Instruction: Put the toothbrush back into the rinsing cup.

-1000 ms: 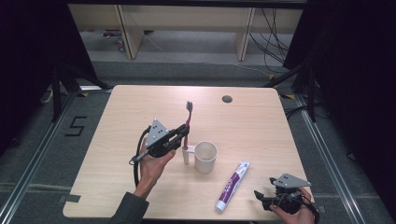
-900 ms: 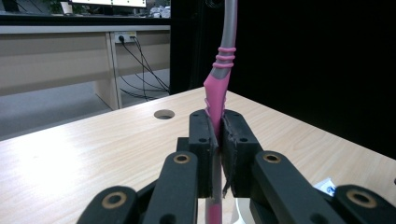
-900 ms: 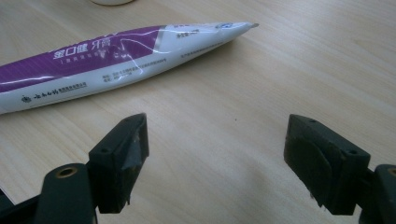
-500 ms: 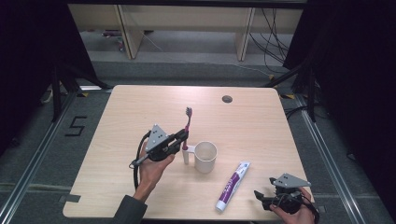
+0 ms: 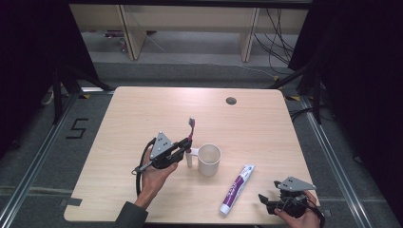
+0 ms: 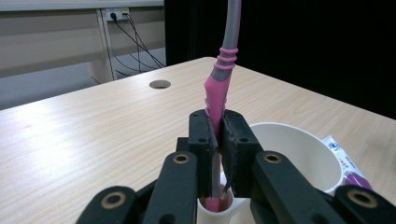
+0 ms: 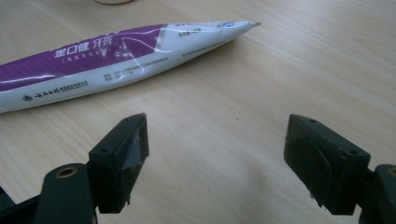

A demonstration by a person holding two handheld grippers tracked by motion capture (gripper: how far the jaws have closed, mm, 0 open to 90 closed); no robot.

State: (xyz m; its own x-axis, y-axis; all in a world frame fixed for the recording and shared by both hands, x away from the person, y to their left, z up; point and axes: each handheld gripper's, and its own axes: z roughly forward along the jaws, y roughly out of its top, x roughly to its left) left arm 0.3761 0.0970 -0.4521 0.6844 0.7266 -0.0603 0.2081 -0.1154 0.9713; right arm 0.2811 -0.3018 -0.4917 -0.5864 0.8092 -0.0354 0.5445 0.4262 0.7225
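- The left tongs (image 5: 186, 144) grip a pink toothbrush (image 5: 191, 129) by its handle, holding it upright just left of the white cup (image 5: 209, 159) on the table (image 5: 266, 128).
- The right tongs (image 7: 215, 158) stand open over bare wood near the toothpaste tube (image 7: 107, 58).

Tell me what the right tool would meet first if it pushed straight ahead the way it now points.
Probably the toothpaste tube: it lies across the bare table ahead of the open right tool, mostly toward its left jaw, though depth is hard to judge.

Matt pale wood-grain tabletop (image 5: 142, 114); glossy plastic toothpaste tube (image 7: 107, 60); smooth white cup (image 6: 299, 154); rubbery pink-and-grey toothbrush (image 6: 219, 88); matt black claw (image 6: 218, 140).
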